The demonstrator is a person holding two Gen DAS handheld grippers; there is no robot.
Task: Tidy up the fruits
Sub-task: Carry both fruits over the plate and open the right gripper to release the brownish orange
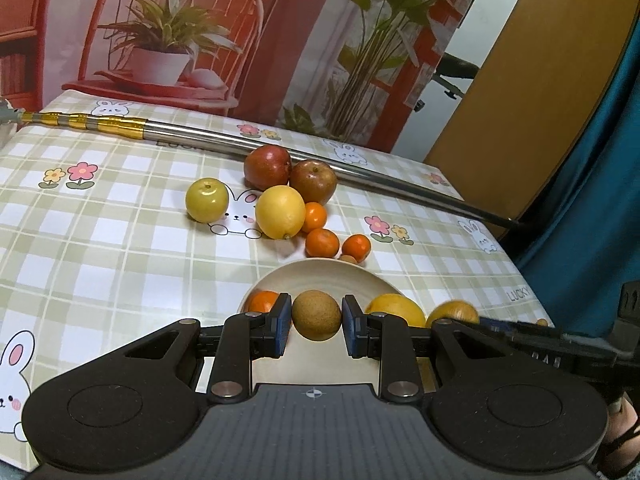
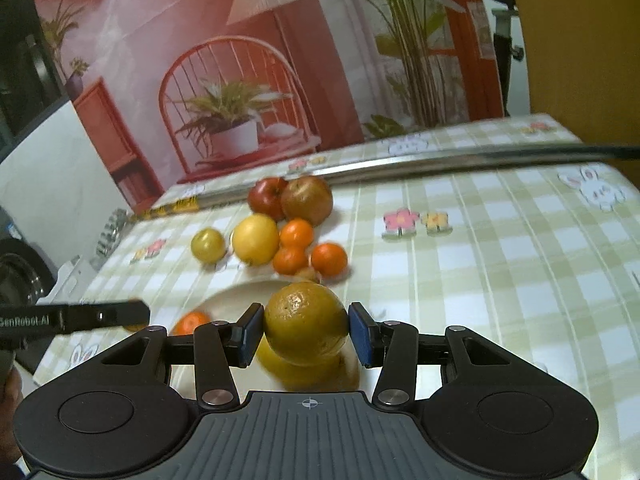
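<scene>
Checked green tablecloth (image 1: 100, 208) with bunnies and flowers spreads under both cameras, a printed red chair backdrop behind it. Left gripper (image 1: 316, 322) has its blue pads pressed on either side of a brown speckled round fruit (image 1: 316, 315), gripped over the pale plate (image 1: 320, 276). Only the left view shows the plate's bare rim clearly, with an orange fruit (image 1: 262, 301) just left of the pads and a yellow one (image 1: 394, 310) to their right. Right gripper (image 2: 306, 330) clamps a dull orange (image 2: 306, 322), sitting squarely between its pads. Only this view shows the left tool's black finger poking in from the side. Beyond both tools, the loose pile: apples (image 2: 307, 199), lemon (image 2: 256, 239), mandarins (image 2: 329, 259), with a metal pole (image 1: 224, 140) behind.
</scene>
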